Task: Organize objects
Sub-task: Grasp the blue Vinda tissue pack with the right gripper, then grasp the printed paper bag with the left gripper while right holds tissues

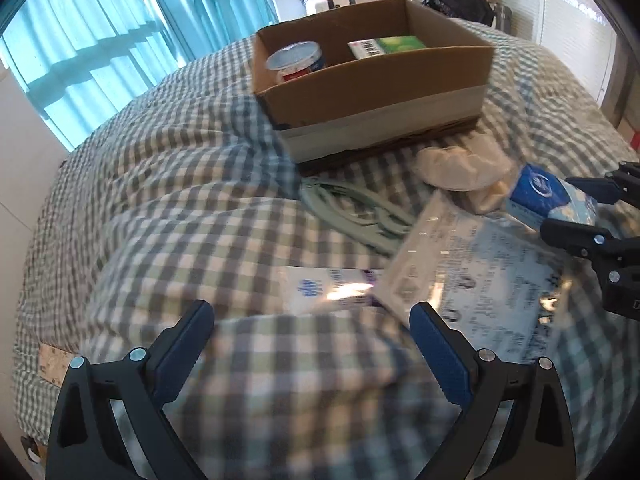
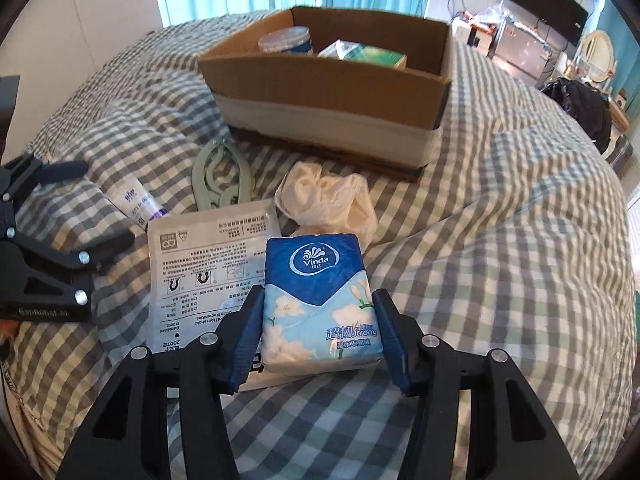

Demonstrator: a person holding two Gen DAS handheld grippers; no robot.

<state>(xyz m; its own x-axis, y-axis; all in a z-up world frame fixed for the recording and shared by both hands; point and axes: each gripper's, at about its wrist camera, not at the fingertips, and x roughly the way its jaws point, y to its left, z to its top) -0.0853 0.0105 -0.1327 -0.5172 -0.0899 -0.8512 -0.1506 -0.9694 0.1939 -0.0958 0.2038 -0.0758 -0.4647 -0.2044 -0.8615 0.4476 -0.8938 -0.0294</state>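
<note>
**Inspector:** Largest first. The bed [image 2: 500,220] carries a cardboard box [image 2: 328,92] with its top open. Contents?

**Assistant:** A lidded tub [image 2: 286,40] and a green carton [image 2: 372,56], side by side.

**Inspector:** The tissue pack [image 2: 320,300]?

**Assistant:** It sits between the right tool's [image 2: 318,334] pads, which press its two long sides, over a printed sachet [image 2: 200,264]. I judge it light, soft and slick-wrapped, so best held across the middle.

**Inspector:** Left tool [image 1: 312,344]?

**Assistant:** Spread wide, grasping nothing, near a small tube [image 1: 332,288].
</note>
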